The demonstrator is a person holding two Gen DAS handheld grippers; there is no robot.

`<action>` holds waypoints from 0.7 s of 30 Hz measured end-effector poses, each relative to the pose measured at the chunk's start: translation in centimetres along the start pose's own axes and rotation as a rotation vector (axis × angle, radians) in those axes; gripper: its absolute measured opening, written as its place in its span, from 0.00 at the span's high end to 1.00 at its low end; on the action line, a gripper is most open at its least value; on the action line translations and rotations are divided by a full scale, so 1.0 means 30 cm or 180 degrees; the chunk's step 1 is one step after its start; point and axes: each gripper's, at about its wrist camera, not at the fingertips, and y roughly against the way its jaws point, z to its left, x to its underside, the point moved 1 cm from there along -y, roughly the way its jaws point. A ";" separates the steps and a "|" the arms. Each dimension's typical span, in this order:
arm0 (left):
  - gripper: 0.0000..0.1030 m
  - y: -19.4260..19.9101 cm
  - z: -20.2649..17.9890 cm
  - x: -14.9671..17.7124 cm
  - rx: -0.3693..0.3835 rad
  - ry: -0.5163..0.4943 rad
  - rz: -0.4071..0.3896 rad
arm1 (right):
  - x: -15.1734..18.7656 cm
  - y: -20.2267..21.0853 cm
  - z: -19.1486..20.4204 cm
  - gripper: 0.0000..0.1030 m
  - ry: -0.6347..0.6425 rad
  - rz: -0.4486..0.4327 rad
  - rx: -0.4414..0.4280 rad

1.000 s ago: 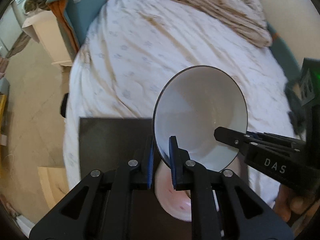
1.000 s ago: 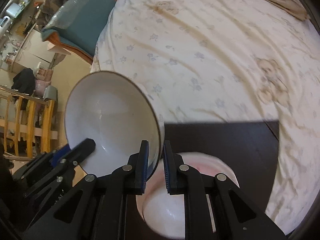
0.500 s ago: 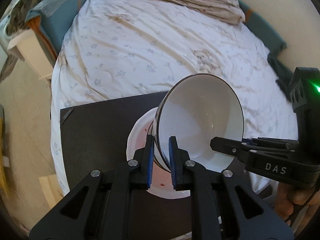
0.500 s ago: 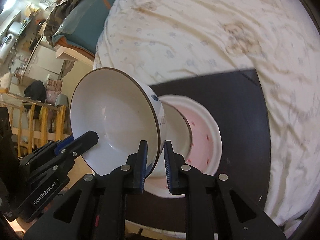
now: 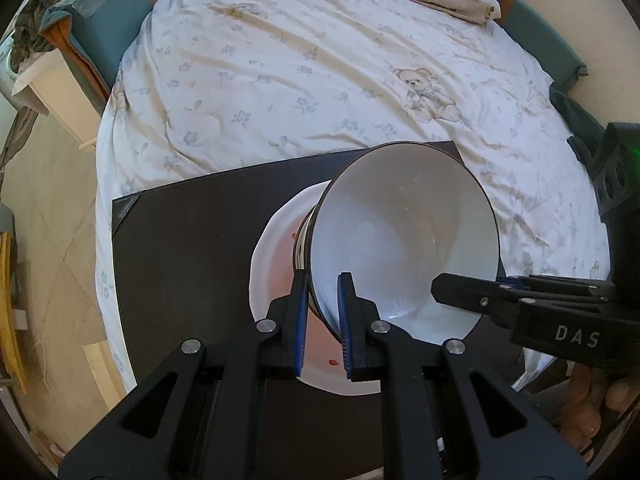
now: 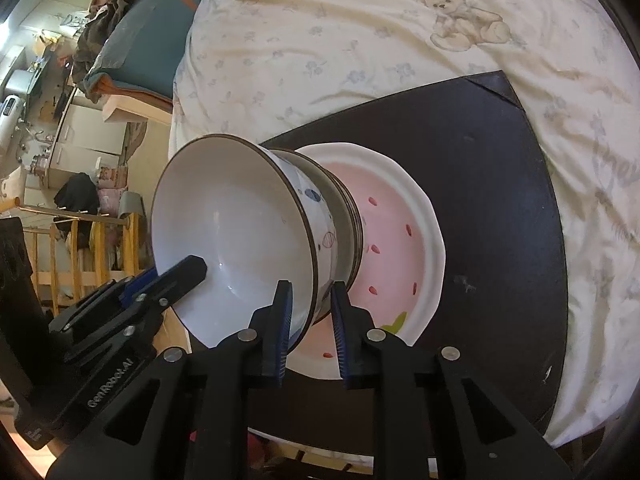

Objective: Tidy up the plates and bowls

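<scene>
A white bowl [image 5: 404, 240] [image 6: 232, 240] with a dark rim is tilted and rests nested in a lower bowl [image 6: 348, 216] on a pink plate [image 5: 276, 264] [image 6: 396, 248]. The plate lies on a black board [image 5: 180, 260] [image 6: 500, 200] on the bed. My left gripper [image 5: 323, 320] is shut on the bowl's near rim. My right gripper [image 6: 311, 332] straddles the opposite rim. Its jaws are opening, and the pads stand slightly off the wall. In each wrist view the other gripper shows reaching into the bowl from the side.
The board lies on a bed with a white flowered sheet [image 5: 320, 80] and a teddy print [image 6: 460, 12]. A teal headboard [image 5: 116, 24] and pale cabinet [image 5: 52, 92] stand left. A wooden railing [image 6: 80, 256] and floor lie beyond the bed edge. A hand [image 5: 592, 400] shows lower right.
Both grippers carried the white bowl across over the board and lowered it onto the bowl in the pink plate. The right gripper's jaws have widened around the rim.
</scene>
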 end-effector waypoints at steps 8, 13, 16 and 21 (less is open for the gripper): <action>0.89 -0.004 0.017 -0.014 0.0011 0.0036 -0.0027 | -0.014 0.005 -0.021 0.75 -0.0038 -0.0059 0.0032; 0.88 0.019 0.034 -0.027 0.0031 0.0083 -0.0104 | -0.011 0.021 -0.011 0.75 0.0026 -0.0089 0.0064; 0.88 0.016 0.056 -0.037 0.0066 0.0166 -0.0125 | -0.016 0.046 -0.016 0.74 0.0033 -0.0183 0.0135; 0.89 0.014 0.075 -0.059 0.0176 0.0277 -0.0204 | -0.032 0.030 -0.045 0.72 -0.0053 -0.0179 0.0060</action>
